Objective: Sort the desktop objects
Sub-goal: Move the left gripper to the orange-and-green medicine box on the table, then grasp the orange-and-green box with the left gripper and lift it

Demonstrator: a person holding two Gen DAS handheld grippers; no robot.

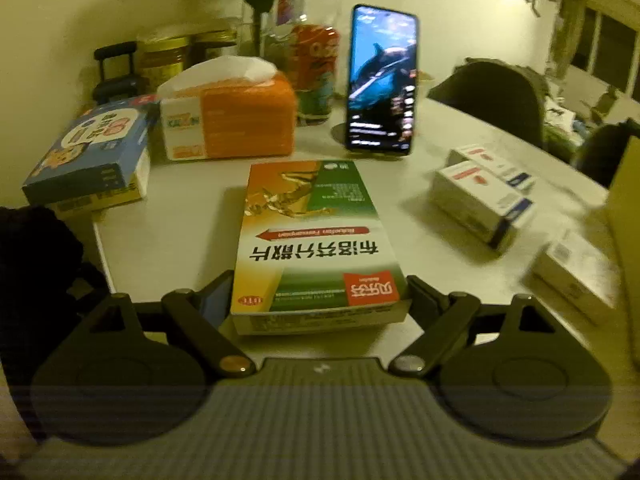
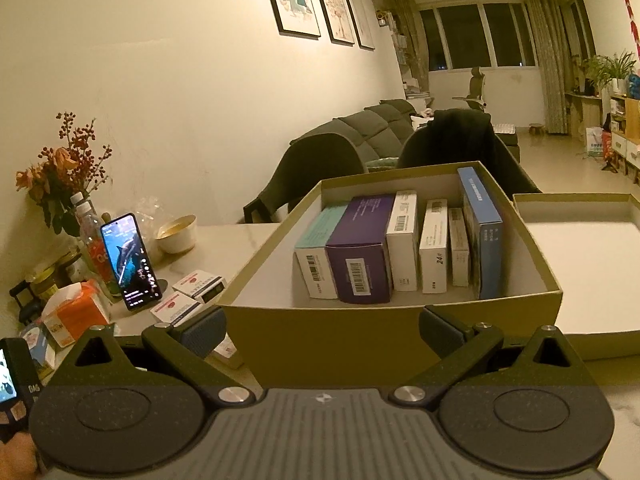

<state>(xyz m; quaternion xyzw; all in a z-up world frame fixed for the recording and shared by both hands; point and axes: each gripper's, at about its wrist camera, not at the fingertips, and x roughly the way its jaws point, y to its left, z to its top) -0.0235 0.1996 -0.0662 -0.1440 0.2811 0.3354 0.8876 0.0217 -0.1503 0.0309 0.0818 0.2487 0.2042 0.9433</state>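
Medicine box (image 1: 316, 240), orange and green, lies flat on the tabletop (image 1: 180, 232) between the left gripper (image 1: 320, 296) jaws, which pinch its near end. Only the right wrist view shows the cardboard box (image 2: 384, 332), open, with seven cartons (image 2: 400, 248) standing on edge in a row inside. The right gripper (image 2: 322, 330) jaws are spread apart, holding nothing, in front of its near wall. A lit phone (image 1: 380, 80) stands propped beside a tissue pack (image 1: 232, 116). Sofa (image 2: 372, 128) behind.
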